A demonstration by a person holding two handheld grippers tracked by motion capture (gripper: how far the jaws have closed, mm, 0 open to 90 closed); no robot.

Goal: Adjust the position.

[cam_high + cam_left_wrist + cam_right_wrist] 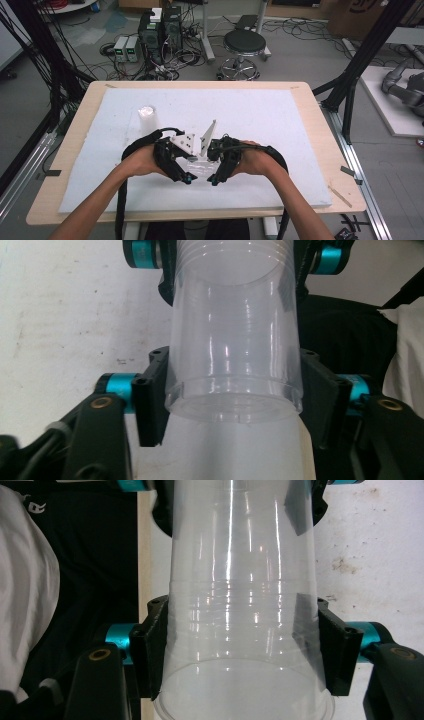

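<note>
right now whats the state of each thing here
clear plastic cup: lying level above the table, held at both ends, looks empty
left gripper: jaws shut on the cup
right gripper: jaws shut on the cup
second clear cup: standing on the white mat, untouched

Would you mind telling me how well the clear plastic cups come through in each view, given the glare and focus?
High view: the clear cups between the left gripper and right gripper nearly vanish against the white mat. Left gripper view: the cups are sharp, with soft vertical glints. Right gripper view: bright streaks of glare run down the cup wall, and the fingers show clearly.
</note>
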